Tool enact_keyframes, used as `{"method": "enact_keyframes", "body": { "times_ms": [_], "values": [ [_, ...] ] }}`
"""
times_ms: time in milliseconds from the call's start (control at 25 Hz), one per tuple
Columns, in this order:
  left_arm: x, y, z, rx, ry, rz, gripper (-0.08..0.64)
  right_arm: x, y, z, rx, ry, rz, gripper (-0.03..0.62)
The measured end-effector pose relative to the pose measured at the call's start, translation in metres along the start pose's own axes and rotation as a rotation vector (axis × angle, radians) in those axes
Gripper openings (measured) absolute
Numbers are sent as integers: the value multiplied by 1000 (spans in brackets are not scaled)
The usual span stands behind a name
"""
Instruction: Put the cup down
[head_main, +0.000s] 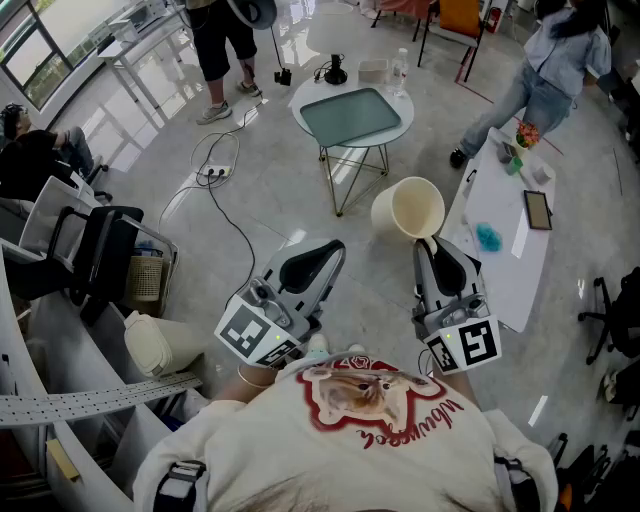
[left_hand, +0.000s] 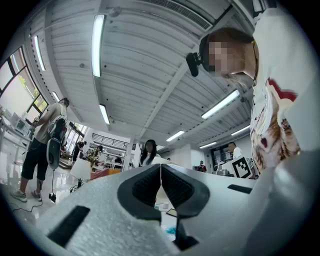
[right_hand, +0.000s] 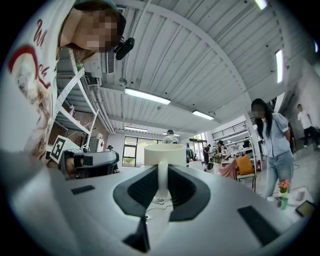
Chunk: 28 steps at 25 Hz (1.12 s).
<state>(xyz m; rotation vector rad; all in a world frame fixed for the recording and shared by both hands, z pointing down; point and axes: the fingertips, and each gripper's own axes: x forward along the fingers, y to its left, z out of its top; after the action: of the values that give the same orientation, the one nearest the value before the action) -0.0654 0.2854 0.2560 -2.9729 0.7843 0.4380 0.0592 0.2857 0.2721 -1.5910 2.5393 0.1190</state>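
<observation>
A cream cup (head_main: 410, 208) hangs in the air in front of me, its mouth turned toward the camera in the head view. My right gripper (head_main: 429, 243) is shut on the cup's handle (right_hand: 162, 179), and the cup's body (right_hand: 165, 153) rises above the jaws in the right gripper view. My left gripper (head_main: 333, 247) is held up beside it, shut, with nothing between its jaws (left_hand: 160, 186). Both grippers are raised well above the floor.
A long white table (head_main: 505, 225) with a tablet, a blue item and flowers lies just right of the cup. A round table with a grey tray (head_main: 352, 117) stands ahead. A black chair (head_main: 95, 250) and shelving are at my left. Several people stand around.
</observation>
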Motion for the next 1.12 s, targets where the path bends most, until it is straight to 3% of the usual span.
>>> {"method": "enact_keyframes", "body": {
  "times_ms": [720,1120],
  "values": [
    [-1,-9,0,11,-4,37,17,-9,-2,3,6,-19,20,57],
    [6,-39,-9,13,-24,86,17,-37,-21,5,16,-26,39,57]
  ]
}}
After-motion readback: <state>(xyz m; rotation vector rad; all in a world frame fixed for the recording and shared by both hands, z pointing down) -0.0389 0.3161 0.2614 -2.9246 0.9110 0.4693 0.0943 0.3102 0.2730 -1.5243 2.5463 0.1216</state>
